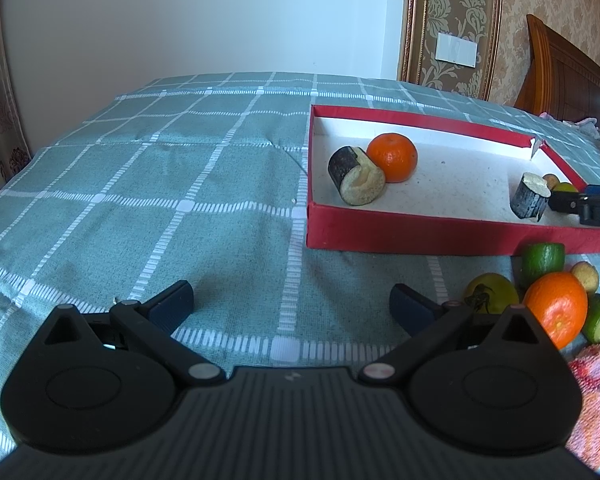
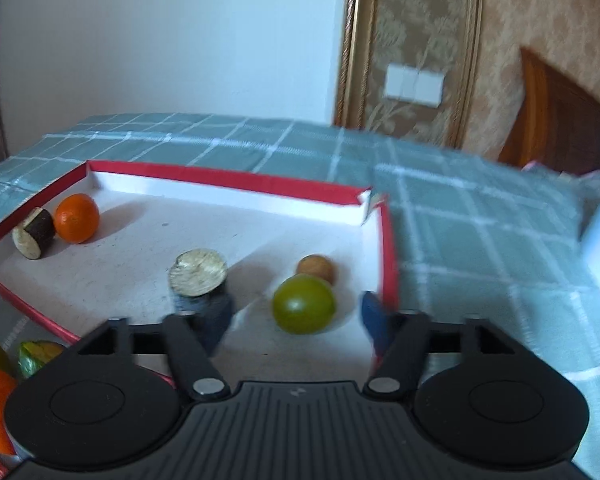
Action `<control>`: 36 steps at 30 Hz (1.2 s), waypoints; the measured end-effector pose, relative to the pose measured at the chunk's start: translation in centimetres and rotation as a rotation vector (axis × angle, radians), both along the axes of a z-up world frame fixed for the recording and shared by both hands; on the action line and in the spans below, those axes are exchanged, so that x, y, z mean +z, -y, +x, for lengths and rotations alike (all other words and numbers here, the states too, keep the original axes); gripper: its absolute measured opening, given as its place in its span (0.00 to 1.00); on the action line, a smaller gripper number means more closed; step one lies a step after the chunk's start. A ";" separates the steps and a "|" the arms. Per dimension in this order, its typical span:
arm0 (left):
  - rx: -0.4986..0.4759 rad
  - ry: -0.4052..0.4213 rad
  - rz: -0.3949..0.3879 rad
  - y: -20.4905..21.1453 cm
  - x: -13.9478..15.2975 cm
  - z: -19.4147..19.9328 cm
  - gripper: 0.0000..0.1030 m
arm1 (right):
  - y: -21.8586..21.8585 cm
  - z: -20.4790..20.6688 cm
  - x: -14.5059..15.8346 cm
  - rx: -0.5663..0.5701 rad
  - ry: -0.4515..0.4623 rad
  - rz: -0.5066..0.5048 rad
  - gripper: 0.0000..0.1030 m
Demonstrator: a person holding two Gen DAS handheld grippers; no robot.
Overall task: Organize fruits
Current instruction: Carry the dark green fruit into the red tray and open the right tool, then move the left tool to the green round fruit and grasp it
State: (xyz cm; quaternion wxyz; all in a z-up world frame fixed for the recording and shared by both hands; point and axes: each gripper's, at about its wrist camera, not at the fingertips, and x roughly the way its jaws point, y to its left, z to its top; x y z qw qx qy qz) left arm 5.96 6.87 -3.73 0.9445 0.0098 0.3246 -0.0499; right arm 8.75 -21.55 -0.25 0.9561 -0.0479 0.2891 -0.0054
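Note:
A red box [image 1: 420, 236] with a white floor lies on the checked cloth. It holds an orange [image 1: 393, 157] [image 2: 77, 218], a dark-skinned cut piece [image 1: 354, 176] beside it, a second dark stump [image 2: 200, 284], a small brown fruit [image 2: 316, 268] and a round green fruit [image 2: 304, 304]. My right gripper [image 2: 296, 320] reaches into the box's near right corner. It is open, and the green fruit sits between its fingers with a gap on each side. My left gripper [image 1: 292, 300] is open over bare cloth, left of the box, with nothing between its fingers.
Loose fruit lies in front of the box: an orange [image 1: 558, 308], a yellow-green fruit [image 1: 490, 292], cut green pieces [image 1: 543, 258] and a small beige one [image 1: 585, 276]. A pink cloth [image 1: 596, 392] lies at the near right. A wooden headboard [image 1: 572, 76] stands behind.

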 end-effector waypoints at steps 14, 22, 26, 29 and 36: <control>-0.002 0.000 -0.001 0.0 0.0 0.0 1.00 | 1.6 -2.6 1.3 -0.049 0.062 0.086 0.86; 0.017 0.011 -0.048 -0.4 0.7 -1.6 1.00 | 4.6 -3.8 1.6 -0.111 0.068 0.206 0.87; -0.008 0.026 -0.121 -0.3 1.7 -3.1 1.00 | 4.6 -3.5 1.4 -0.106 0.048 0.213 0.87; -0.044 0.060 -0.119 0.8 2.9 -4.4 1.00 | 4.1 -3.8 1.4 -0.098 0.054 0.186 0.87; -0.161 0.111 -0.049 4.5 4.5 -6.1 1.00 | 4.3 -4.2 0.9 -0.120 0.036 0.192 0.87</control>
